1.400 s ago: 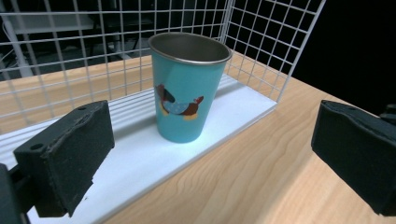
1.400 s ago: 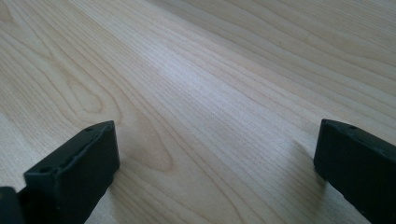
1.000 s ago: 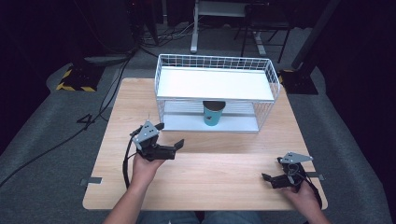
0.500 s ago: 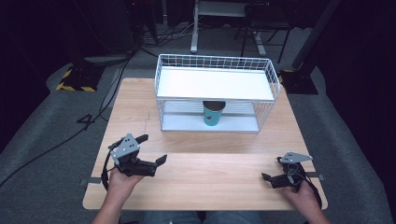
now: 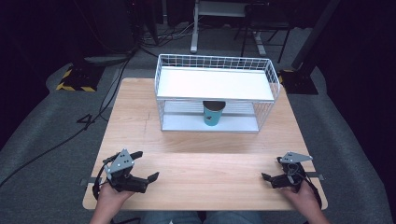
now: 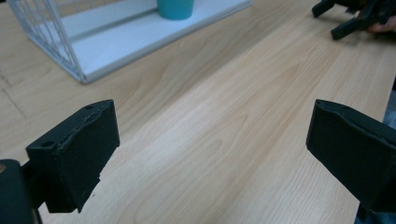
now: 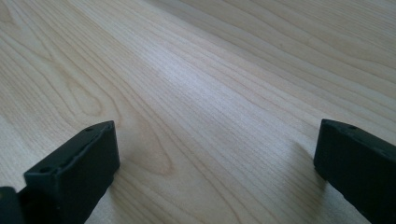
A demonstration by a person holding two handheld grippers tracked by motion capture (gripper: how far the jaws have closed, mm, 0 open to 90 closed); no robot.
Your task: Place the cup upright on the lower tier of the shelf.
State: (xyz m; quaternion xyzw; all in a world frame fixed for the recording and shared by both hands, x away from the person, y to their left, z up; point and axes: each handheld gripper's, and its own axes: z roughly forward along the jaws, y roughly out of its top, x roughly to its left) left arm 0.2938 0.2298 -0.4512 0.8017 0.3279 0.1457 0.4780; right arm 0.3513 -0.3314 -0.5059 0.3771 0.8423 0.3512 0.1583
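Teal cup (image 5: 213, 114) stood upright on lower shelf of white wire rack (image 5: 215, 94), roughly mid-shelf, under white upper shelf; cup base also seen in left gripper view (image 6: 175, 8), top edge, resting on pale shelf board. Rack sat at far-centre of wooden tabletop (image 5: 201, 172), well apart from both grippers.

Left gripper (image 5: 140, 165) held low at near-left corner of tabletop, grey three-cornered plate on top, person's left hand (image 5: 108, 197) behind it. Fingers (image 6: 77, 156) spread wide, nothing between them, bare wood grain in the gap. Aimed across tabletop toward rack corner and far-side gripper.

Right gripper (image 5: 271, 169) at near-right corner, resting at or just above tabletop, can't tell which. Right hand (image 5: 304, 194) wrapped around rear. Fingers (image 7: 74, 168) also wide apart, empty, plain wood in between. Same gripper seen far off in left gripper view (image 6: 355, 16), top right.

Both grippers well apart from each other, neither touching rack or cup.

Beyond tabletop: grey floor (image 5: 42, 140), black cables (image 5: 70, 135) trailing left, yellow-black striped block (image 5: 74, 79), dark surroundings.
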